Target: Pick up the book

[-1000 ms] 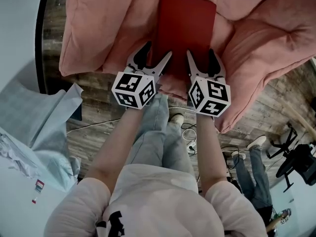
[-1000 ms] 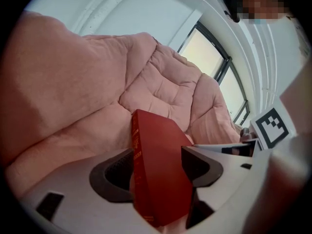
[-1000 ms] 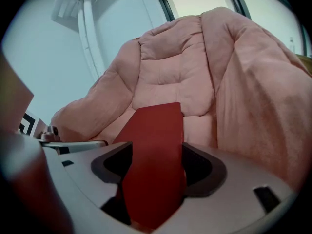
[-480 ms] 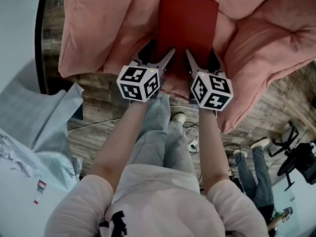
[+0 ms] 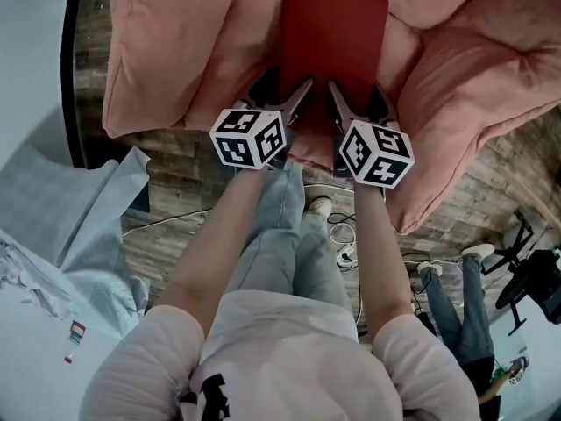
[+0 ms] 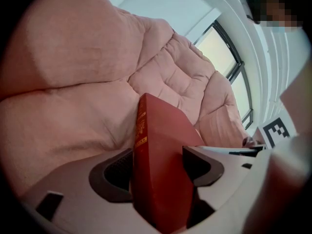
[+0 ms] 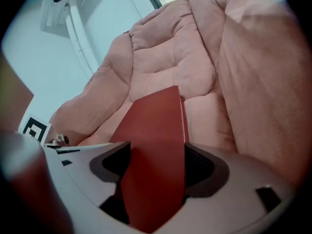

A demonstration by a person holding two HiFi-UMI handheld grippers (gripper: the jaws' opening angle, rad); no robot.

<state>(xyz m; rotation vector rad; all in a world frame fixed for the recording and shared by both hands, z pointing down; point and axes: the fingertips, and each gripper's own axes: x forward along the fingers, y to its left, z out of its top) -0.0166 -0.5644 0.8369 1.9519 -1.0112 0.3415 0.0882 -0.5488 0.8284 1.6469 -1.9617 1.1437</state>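
Note:
A dark red hardcover book lies on the pink cushion with its near edge toward me. My left gripper straddles the book's near left corner, and its jaws have just been opening. The spine with gold lettering stands between its dark pads, with no clear squeeze. My right gripper straddles the near right corner. Its jaws have also just widened, and the red cover passes between its pads. Both grippers point down at the book's near edge.
A big pink beanbag cushion surrounds the book and rises on both sides. Below it lies a wooden floor with cables. Pale blue sheets lie at the left. Another person's legs and a black chair are at the lower right.
Both grippers have slid forward onto the book's near corners, so more of the red cover lies between their jaws. The book itself has kept its place on the cushion.

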